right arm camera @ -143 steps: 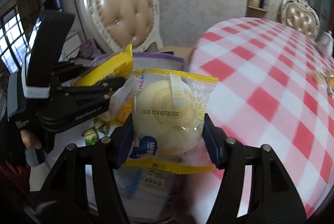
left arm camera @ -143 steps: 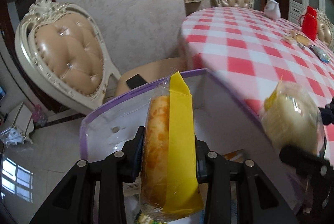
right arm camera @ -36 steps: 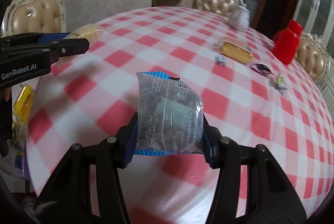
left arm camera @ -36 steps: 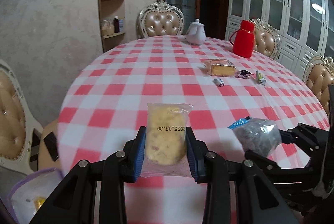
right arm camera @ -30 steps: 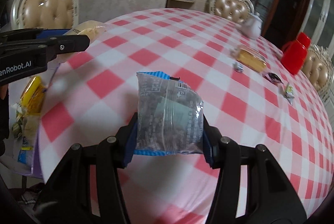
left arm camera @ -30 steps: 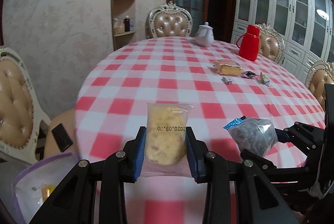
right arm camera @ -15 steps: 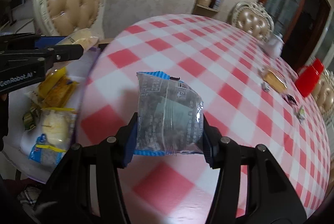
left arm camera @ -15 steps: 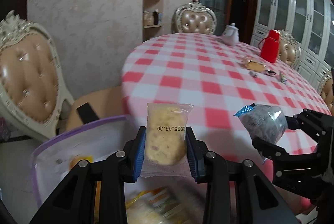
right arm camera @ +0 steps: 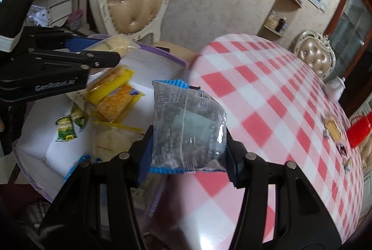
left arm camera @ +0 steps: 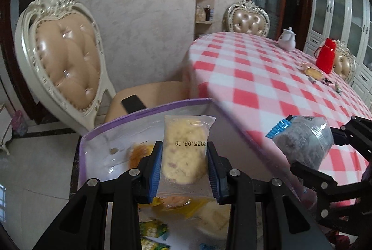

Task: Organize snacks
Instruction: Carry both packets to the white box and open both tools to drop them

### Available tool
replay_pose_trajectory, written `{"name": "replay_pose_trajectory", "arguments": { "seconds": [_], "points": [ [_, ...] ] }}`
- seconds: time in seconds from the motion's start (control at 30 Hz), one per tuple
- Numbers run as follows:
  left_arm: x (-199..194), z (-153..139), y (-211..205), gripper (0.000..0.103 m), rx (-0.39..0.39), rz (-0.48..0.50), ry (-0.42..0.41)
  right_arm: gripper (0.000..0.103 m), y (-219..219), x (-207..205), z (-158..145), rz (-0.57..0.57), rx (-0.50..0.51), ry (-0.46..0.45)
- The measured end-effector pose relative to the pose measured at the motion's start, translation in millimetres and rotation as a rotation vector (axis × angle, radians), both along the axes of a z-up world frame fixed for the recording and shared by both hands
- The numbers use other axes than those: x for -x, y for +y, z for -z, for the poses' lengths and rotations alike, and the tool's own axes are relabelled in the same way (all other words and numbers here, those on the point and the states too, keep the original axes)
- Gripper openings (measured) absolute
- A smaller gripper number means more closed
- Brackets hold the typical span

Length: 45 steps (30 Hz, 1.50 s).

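Both packets had travelled off the checked tabletop [left arm camera: 267,77] since a second before and hung over the purple-rimmed bin [left arm camera: 144,111] that stood against the table's near edge, beside a cream padded chair [left arm camera: 65,59].

In the left wrist view the pale cookie packet [left arm camera: 184,154] stood upright between the blue pads of the left gripper [left arm camera: 183,166], pinched narrow at its lower half, its date stamp facing the camera. It looked light and thin, with a brittle biscuit inside loose clear film; I judged a squeeze across the flat sides likely to crack it, so the edge-on hold near the bottom seal seemed the safer place.

The dark snack pouch [right arm camera: 186,124], clear film with blue crimped ends, sat clamped in the right gripper [right arm camera: 187,157], whose jaws were set wider around its puffed middle. It appeared soft, light and slippery, so a grip low on the body made sense.

Inside the bin lay the orange-and-yellow cake packets [right arm camera: 114,96], two small green sachets [right arm camera: 67,124] and a pale bun packet [right arm camera: 111,136], leaving bare white floor toward the far wall.

Well apart, near the tabletop's far edge, a wrapped cake slice [left arm camera: 311,70], a few small sweets, a red jug [left arm camera: 325,56] and a white teapot [left arm camera: 287,39] remained.
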<state>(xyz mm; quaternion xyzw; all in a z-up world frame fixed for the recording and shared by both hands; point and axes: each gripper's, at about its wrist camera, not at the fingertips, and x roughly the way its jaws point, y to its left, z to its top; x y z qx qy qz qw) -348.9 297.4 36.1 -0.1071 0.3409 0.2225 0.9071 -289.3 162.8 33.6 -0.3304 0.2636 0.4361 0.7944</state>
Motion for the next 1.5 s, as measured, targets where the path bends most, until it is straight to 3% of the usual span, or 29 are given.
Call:
{"name": "replay_pose_trajectory", "arguments": {
  "seconds": [0.57,0.8,0.83,0.97,1.07,1.23,1.37,1.5],
  "points": [
    [17.8,29.1,35.4,0.037,0.055,-0.062,0.033,0.057,42.8,30.3,20.9,-0.092,0.056,0.018],
    [19.9,27.6,42.0,0.038,0.045,-0.104,0.033,0.059,47.9,36.9,18.6,-0.162,0.009,0.117],
    [19.6,27.0,42.6,0.041,0.037,-0.117,0.038,0.062,46.7,37.5,16.3,-0.165,-0.004,0.116],
    [18.2,19.2,43.1,0.07,0.008,-0.161,0.036,0.072,37.2,34.6,6.4,-0.155,-0.045,0.096],
    [11.9,8.6,37.4,0.076,-0.027,-0.178,0.033,0.072,20.9,21.1,-0.7,-0.125,-0.075,0.105],
    [-34.9,-17.4,6.0,0.08,-0.059,-0.118,0.038,0.073,-23.5,-19.1,-12.7,-0.039,-0.12,0.094],
    [-104.1,-38.3,-58.2,0.085,-0.085,0.041,-0.002,0.081,-87.7,-81.0,-23.1,0.122,-0.167,0.079],
    [-187.1,-38.8,-122.6,0.085,-0.008,0.215,-0.019,0.083,-170.6,-159.9,-23.4,0.342,-0.188,0.097]
  ]
}}
